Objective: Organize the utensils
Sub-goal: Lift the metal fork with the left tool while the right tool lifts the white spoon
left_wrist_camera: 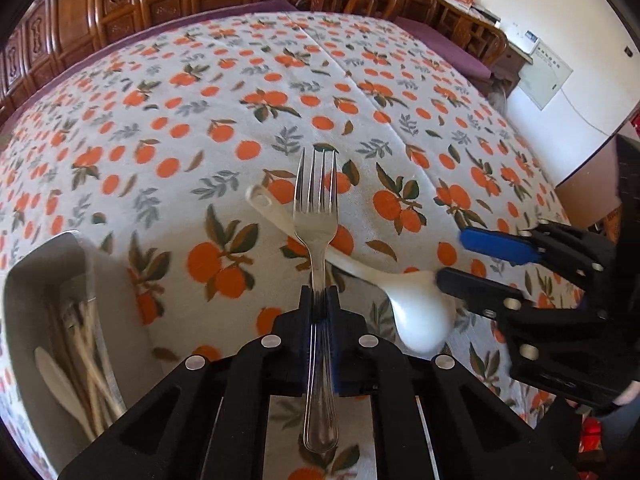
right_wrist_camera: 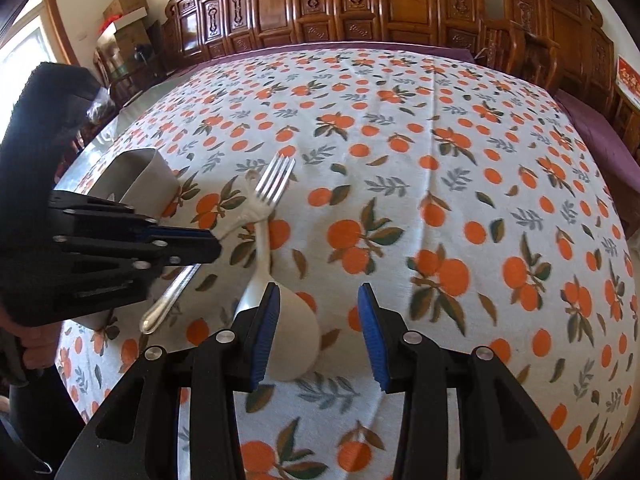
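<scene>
My left gripper [left_wrist_camera: 320, 300] is clamped on the fork [left_wrist_camera: 316, 216] mid-handle; its long axis runs straight ahead, tines forward. My right gripper [right_wrist_camera: 318, 332] is wide open, holding nothing, straddling the spoon [right_wrist_camera: 288, 336] bowl on the cloth [right_wrist_camera: 440, 160]; spoon handle points away, under the fork.

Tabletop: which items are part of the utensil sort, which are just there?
In the job:
- fork, shut in the left gripper
- white spoon, lying by the open right gripper
- grey utensil holder, with chopsticks inside

Just there:
- orange-print tablecloth
- carved wooden cabinets
- cardboard boxes
</scene>
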`<state>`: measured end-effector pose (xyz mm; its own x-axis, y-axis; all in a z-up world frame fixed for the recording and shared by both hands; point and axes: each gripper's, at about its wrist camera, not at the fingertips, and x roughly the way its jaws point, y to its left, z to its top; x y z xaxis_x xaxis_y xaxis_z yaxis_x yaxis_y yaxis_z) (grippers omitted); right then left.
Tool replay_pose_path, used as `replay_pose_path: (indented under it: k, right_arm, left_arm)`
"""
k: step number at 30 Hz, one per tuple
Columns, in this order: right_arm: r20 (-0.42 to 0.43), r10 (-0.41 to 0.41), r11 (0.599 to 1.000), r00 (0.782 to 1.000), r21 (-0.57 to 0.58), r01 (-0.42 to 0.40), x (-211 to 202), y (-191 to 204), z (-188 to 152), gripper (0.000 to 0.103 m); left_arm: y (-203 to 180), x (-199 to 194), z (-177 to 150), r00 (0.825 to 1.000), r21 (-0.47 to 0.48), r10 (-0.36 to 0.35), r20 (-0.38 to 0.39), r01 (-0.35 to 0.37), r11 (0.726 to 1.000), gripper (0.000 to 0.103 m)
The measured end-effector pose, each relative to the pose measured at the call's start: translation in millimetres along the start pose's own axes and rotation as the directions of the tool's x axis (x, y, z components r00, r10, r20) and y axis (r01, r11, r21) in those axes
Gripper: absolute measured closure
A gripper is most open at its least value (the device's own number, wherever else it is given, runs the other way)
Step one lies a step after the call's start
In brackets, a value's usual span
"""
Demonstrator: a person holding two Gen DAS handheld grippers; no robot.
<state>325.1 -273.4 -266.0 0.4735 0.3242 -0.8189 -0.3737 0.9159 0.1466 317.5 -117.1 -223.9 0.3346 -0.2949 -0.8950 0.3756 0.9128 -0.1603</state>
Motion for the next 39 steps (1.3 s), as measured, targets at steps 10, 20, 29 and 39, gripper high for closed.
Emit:
replay_pose_path:
  k: [10, 20, 29, 39]
  right_arm:
    - [-0.056, 0.009, 0.999, 0.998, -0.034, -0.011, 30.4, 24.8, 22.1, 0.06]
    - [-0.144, -0.093, 0.984, 0.985, -0.166, 0.068, 48.8, 53.3, 18.3, 0.078]
    - [-0.175, -0.129, 0.979, 0.976, -0.179, 0.097, 42.7, 62.5, 6.7, 0.092]
    - [-0.133, -0.094, 0.99, 0.987, -0.12, 0.078, 9.6, 65.5, -4.5, 0.092]
  left_arm:
    - [15.8, -51.2, -9.7, 0.997, -0.022, 0.013, 0.081, -0.011, 1.0, 0.097]
    - [28.3, -86.8, -25.4, 0.992, -0.048, 0.029, 0.127, -0.023, 0.999, 0.097]
    - [33.5, -112.8, -43.2, 0.987, -0.067, 0.051, 0.155, -0.041, 0.997, 0.097]
    - [39.1, -135.1, -54.1, 0.98, -0.082, 0.072, 0.183, -0.058, 0.995, 0.097]
